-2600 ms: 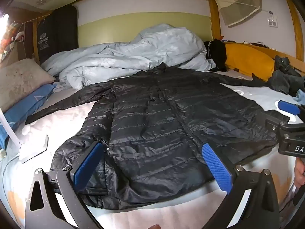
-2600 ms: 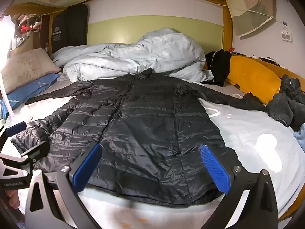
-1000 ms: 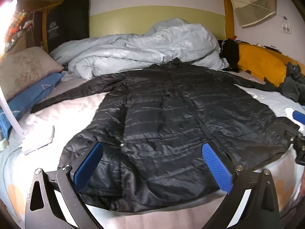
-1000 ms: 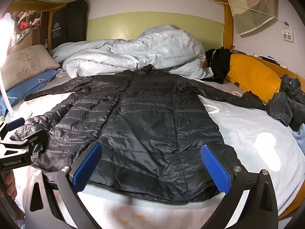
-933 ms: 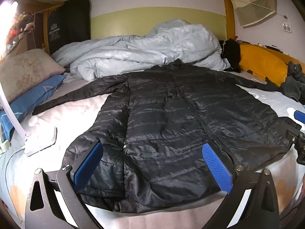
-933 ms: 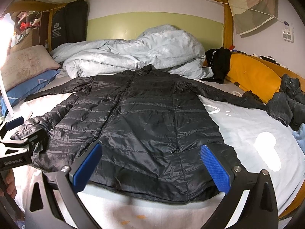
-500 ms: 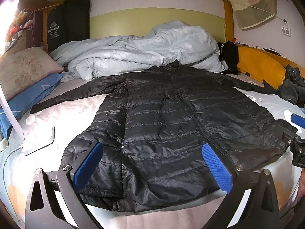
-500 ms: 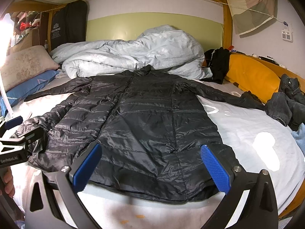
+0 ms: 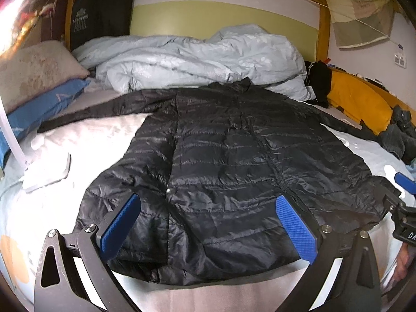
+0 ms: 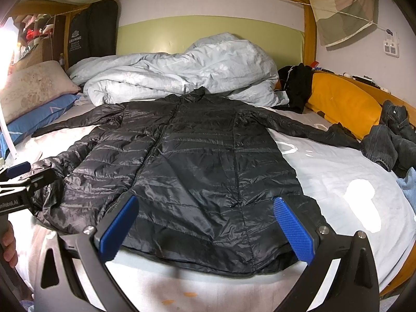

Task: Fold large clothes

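Hidden/unclear: the near hem of the jacket (image 9: 234, 171) runs behind both sets of blue pads, so the hem corners at 7 and 5 o'clock are partly masked. Right sleeve end merges with dark clothes (image 10: 390, 140) at 3 o'clock; the boundary is hard to tell. Black item (image 10: 299, 88) beside the yellow cushion (image 10: 343, 101) cannot be identified. Lettering on the black bag (image 10: 88, 33) at 11 o'clock is unreadable. A hand (image 10: 7, 244) shows only at the frame edge.

Jacket: black, long, quilted in horizontal channels, shiny and finely wrinkled. It lies flat on the bed (image 10: 338, 182), front up, zipped, collar at 12 o'clock toward the duvet (image 10: 182, 70), sleeves spread to 9 and 3 o'clock, hem toward the cameras. Its left hem corner is bunched.

Left gripper (image 9: 208, 223): jaws released, spread wide, over the hem, holding nothing. Right gripper (image 10: 205, 223): jaws released, likewise wide over the hem.

Materials: the duvet is pale blue, crumpled and puffy; the sheet is light and smooth; the bed frame (image 10: 309, 26) is wood; the pads are ribbed blue on black fingers. Two pillows (image 9: 33, 78) are stacked at 9 o'clock.
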